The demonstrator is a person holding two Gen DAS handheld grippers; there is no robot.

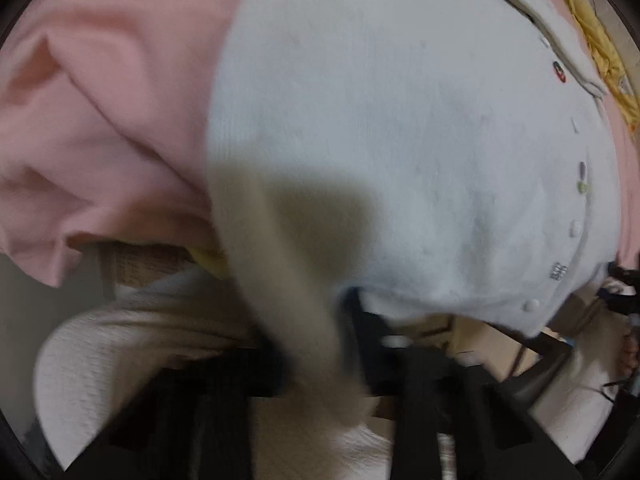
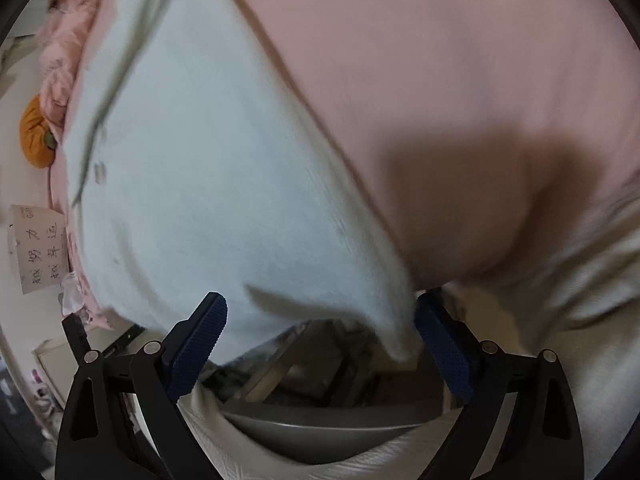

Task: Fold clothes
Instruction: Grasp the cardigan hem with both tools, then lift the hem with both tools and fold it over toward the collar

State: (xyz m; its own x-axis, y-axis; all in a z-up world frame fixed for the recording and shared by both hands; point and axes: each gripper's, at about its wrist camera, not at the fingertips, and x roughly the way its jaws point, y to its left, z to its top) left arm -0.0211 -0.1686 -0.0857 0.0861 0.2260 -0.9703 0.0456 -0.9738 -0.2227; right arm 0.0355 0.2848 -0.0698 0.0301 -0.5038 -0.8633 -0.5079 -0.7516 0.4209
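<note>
A pale blue fuzzy cardigan (image 1: 400,140) with small buttons lies on a pink sheet (image 1: 100,120), its near edge hanging past the bed's edge. A blurred strip of the cardigan runs down between the dark fingers of my left gripper (image 1: 316,340), which looks shut on it. In the right wrist view the same cardigan (image 2: 208,184) fills the left half. My right gripper (image 2: 320,320) is open, and the cardigan's hanging lower edge sits between its blue pads (image 2: 200,340), with the corner close to the right pad.
A yellow cloth (image 1: 600,40) lies beyond the cardigan. An orange plush (image 2: 38,136), a pink fluffy item (image 2: 60,60) and a paper note (image 2: 38,248) lie at the left. A cream knit garment (image 1: 120,344) hangs low by the left gripper. The floor shows below the bed's edge.
</note>
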